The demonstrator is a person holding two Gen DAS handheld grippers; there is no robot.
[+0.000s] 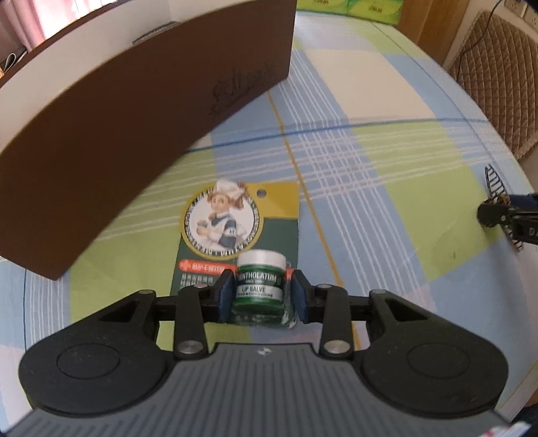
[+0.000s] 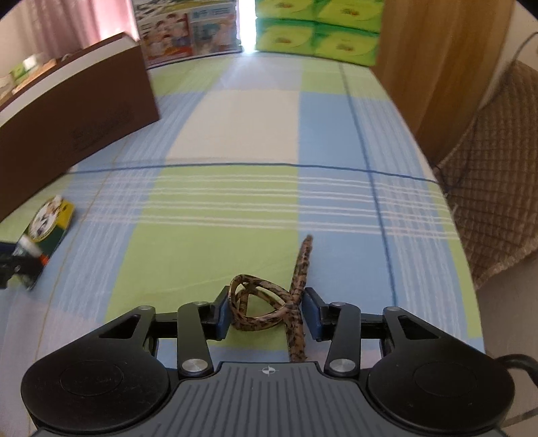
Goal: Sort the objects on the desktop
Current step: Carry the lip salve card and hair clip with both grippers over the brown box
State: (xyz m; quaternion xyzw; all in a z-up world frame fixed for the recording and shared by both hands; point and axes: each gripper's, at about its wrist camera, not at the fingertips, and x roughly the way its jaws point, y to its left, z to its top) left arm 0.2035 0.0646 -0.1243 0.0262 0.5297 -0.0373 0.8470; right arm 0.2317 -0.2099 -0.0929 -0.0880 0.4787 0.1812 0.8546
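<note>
My left gripper [image 1: 261,295] is shut on a carded lip salve pack [image 1: 259,285], a small green jar on a green and yellow card with a nurse picture, which lies just in front of the brown box [image 1: 117,134]. My right gripper [image 2: 267,312] is shut on a leopard-print hair clip [image 2: 269,302], its long prong pointing forward over the checked tablecloth [image 2: 235,201]. The right gripper with the clip shows at the right edge of the left wrist view [image 1: 504,215]. The lip salve pack shows at the left edge of the right wrist view [image 2: 47,228].
The brown open box with white inner walls stands on the left [image 2: 67,111]. Green tissue packs [image 2: 316,30] and a printed box [image 2: 188,30] stand at the table's far end. A quilted chair [image 2: 487,168] stands beyond the table's right edge.
</note>
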